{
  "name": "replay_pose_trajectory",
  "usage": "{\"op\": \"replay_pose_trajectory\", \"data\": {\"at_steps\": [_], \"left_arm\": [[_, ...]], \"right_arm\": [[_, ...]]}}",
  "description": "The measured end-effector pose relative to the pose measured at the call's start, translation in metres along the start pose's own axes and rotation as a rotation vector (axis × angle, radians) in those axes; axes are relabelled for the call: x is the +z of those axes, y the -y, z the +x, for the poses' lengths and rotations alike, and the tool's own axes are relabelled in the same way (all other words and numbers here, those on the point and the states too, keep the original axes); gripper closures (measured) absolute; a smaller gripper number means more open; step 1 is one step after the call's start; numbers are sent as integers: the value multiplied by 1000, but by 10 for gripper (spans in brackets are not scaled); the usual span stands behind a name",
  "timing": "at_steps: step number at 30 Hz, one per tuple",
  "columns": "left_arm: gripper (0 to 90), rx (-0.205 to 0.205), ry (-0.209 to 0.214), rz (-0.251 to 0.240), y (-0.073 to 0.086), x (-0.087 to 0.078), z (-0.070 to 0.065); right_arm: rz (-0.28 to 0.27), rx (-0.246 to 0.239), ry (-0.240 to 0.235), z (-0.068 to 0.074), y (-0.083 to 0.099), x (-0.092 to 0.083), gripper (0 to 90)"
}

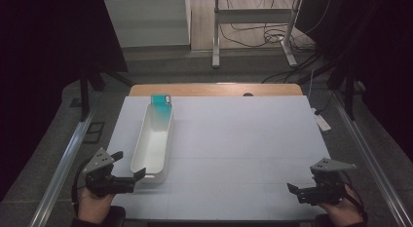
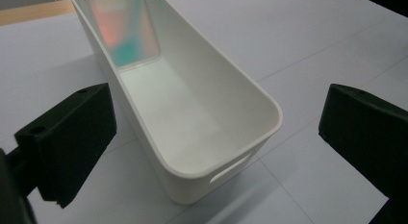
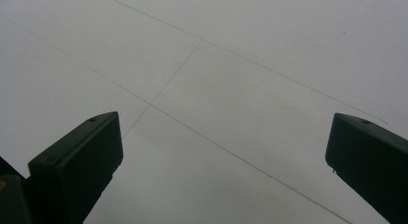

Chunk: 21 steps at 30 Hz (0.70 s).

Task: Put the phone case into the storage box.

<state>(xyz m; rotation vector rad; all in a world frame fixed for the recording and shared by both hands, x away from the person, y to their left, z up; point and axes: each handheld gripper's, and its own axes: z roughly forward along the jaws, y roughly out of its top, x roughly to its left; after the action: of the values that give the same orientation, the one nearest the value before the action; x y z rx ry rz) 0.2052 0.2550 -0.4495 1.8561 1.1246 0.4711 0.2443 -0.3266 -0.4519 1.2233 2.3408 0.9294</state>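
1. My left claw (image 1: 127,164) hangs released, its two black jaws spread wide with nothing between them but the near end of the white bin (image 1: 155,139).
2. The bin sits just ahead of that claw, long and narrow, running straight away from me on the white table cover (image 1: 243,139). Its near short wall lies between my left jaws' tips, though I cannot tell whether either jaw touches it.
3. The bin is smooth white plastic with rounded corners, a thin rolled rim and tall walls. A slot-shaped handle hole (image 2: 230,168) is cut in the short wall nearest my claw.
4. At the far end from my claw, a flat teal phone-like slab (image 1: 160,106) leans against the bin's end wall; in the left gripper view its glossy face (image 2: 126,31) shows pink and teal sheen.
5. My right claw (image 1: 302,188) is also released, jaws wide apart, well away to the right of the bin, over bare cover.
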Motion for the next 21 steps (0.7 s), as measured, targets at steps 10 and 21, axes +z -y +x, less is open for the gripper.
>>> {"op": "replay_pose_trajectory", "data": {"at_steps": [10,21], "left_arm": [[2,-18,-14,5,8,-10,0],[2,-25,-32,15,16,-17,-1]], "right_arm": [[2,0,1,0,0,0,0],[3,-1,4,0,0,0,0]]}}
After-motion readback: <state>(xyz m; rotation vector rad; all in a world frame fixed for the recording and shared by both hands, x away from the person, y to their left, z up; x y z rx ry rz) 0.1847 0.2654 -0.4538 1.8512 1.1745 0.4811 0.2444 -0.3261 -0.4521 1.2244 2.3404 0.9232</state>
